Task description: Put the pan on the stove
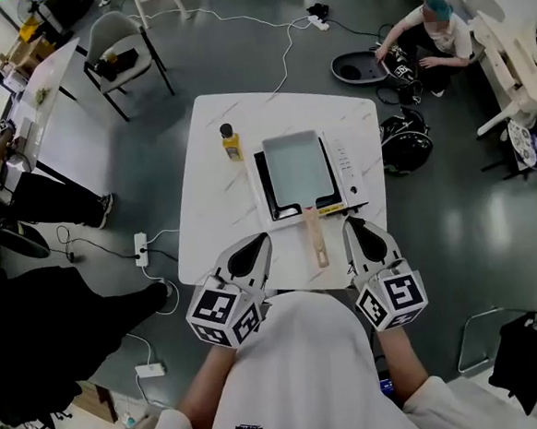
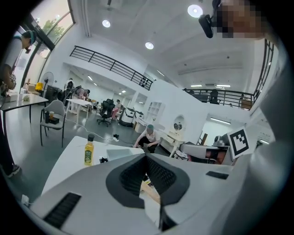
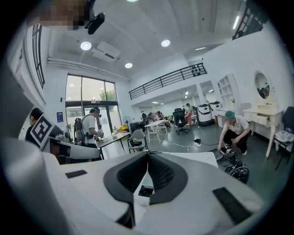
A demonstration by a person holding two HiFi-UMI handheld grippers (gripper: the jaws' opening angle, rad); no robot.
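Pan, rectangular, grey, wooden-handled, seems seated on flat white stove; squaring by handle is advised. Left claw and right claw are shut, empty.

matt grey metal pan with pale wooden handle; smooth marbled white table; glossy floor.

Looking along the right gripper, we see its two dark-padded jaws closed tip to tip, with nothing gripped (a sliver of white surface shows through the gap below). Beyond them lies the white table. At right is a crouching person on the floor, and at left a standing person near a chair.
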